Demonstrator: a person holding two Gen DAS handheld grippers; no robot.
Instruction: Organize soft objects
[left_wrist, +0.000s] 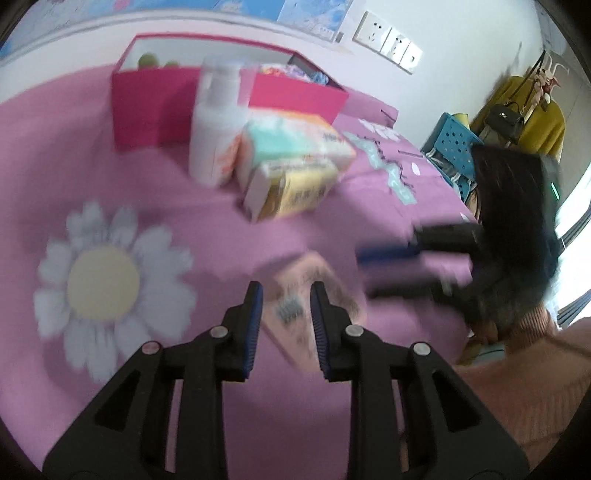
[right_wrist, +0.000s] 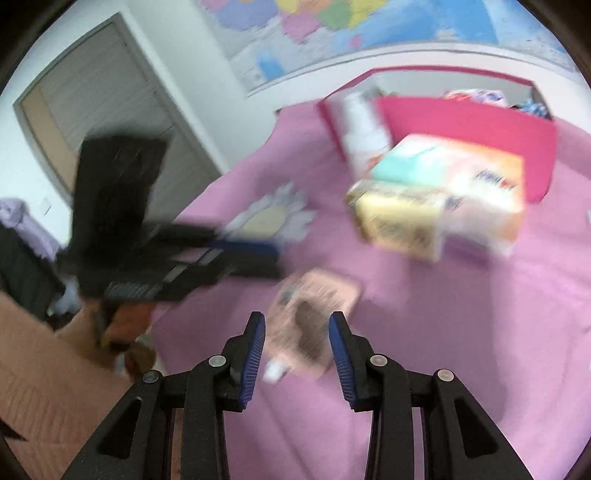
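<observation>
The left gripper (left_wrist: 286, 295) has its blue pads drawn in to a narrow gap and clamps nothing; the right gripper (right_wrist: 297, 325) stands a little wider apart, equally empty. Both point down at the same small pink packet (left_wrist: 314, 280), which lies flat on the pink bedspread (left_wrist: 184, 229) just past each pair of tips. It is smeared while the fingers are sharp, which suggests that it rests on the bed rather than rides in either claw. The two tools meet it from opposite sides, the right one coming in from the right of the left wrist view, probably so that one can steady the limp wrapper while the other pinches it. Left of the packet a large daisy (left_wrist: 107, 280) is printed on the cover. Farther off sit two stacked tissue packs (left_wrist: 295, 162), touching a white bottle (left_wrist: 216, 125) on their left, and behind those stands an open red box (left_wrist: 147, 110) with a few items already inside, likely the place where soft things are gathered. A peach sleeve (left_wrist: 517, 387) fills the near right corner. The picking of this packet seems not yet begun.
</observation>
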